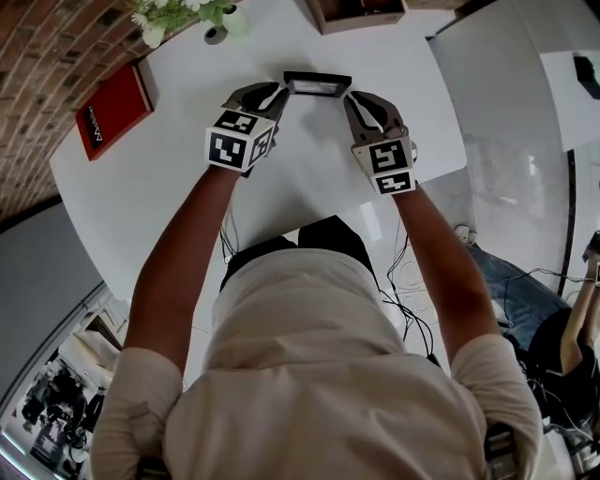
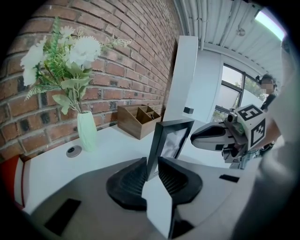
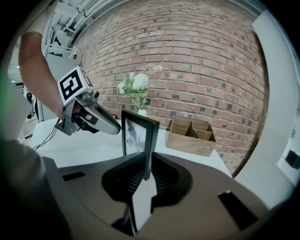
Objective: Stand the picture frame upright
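Right claw (image 1: 350,97) pinch on the picture frame (image 1: 317,84), left claw (image 1: 280,92) spread loose around its other edge. Already upright on the worktop (image 1: 169,187); just letting go left, by the looks.

**Bright, even light, warped edges**

Soft overhead light glares off your white table (image 1: 141,187) and leaves only faint shadows. Daylight enters through the window (image 2: 232,89). Both gripper views bend and blacken at the corners, and the nearest foreground blurs.

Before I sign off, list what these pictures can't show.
Picture frame bottom edge: both gripper views, hidden behind the jaws; head view shows only its top.
Its photo: gripper views, too oblique.
Red book lettering: head view, too small.
Wooden organizer: head view, cut by top edge.
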{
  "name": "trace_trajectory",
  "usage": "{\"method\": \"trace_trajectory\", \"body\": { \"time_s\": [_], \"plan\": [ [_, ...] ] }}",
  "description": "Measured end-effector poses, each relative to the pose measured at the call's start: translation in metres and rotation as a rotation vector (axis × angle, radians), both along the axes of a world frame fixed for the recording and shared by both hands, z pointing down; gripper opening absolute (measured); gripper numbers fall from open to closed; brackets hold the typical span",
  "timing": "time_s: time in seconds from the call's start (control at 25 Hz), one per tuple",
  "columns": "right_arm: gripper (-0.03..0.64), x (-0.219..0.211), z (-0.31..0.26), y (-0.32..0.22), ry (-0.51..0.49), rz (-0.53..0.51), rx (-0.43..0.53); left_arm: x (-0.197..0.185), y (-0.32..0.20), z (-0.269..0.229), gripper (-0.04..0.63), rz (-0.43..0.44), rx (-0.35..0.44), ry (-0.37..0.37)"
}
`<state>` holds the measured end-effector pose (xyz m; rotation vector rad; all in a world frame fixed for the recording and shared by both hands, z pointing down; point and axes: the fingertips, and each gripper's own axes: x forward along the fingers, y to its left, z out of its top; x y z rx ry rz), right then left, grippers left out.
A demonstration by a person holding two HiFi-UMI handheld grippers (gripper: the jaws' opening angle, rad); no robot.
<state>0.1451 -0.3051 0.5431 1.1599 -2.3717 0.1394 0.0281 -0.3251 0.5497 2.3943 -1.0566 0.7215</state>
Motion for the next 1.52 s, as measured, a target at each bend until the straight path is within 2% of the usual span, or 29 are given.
{"method": "trace_trajectory", "body": {
  "time_s": [0.32, 0.64, 1.0, 1.36, 1.52],
  "plan": [
    [0.038, 0.001, 0.002, 0.026, 0.002, 0.053, -0.023, -0.014, 0.021, -0.005, 0.075, 0.012, 0.001, 0.008],
    [0.038, -0.010, -0.004, 0.078, -0.047, 0.118, -0.068, -0.021, 0.069, -0.020, 0.094, 0.049, -0.019, 0.067],
    [0.048, -0.043, -0.016, 0.158, -0.130, 0.184, -0.119, -0.038, 0.153, -0.045, 0.109, 0.130, -0.042, 0.155],
    [0.048, -0.085, -0.048, 0.252, -0.229, 0.242, -0.142, -0.082, 0.247, -0.076, 0.077, 0.195, -0.058, 0.214],
    [0.048, -0.103, -0.061, 0.295, -0.265, 0.245, -0.152, -0.091, 0.284, -0.097, 0.072, 0.210, -0.095, 0.314]
  ]
}}
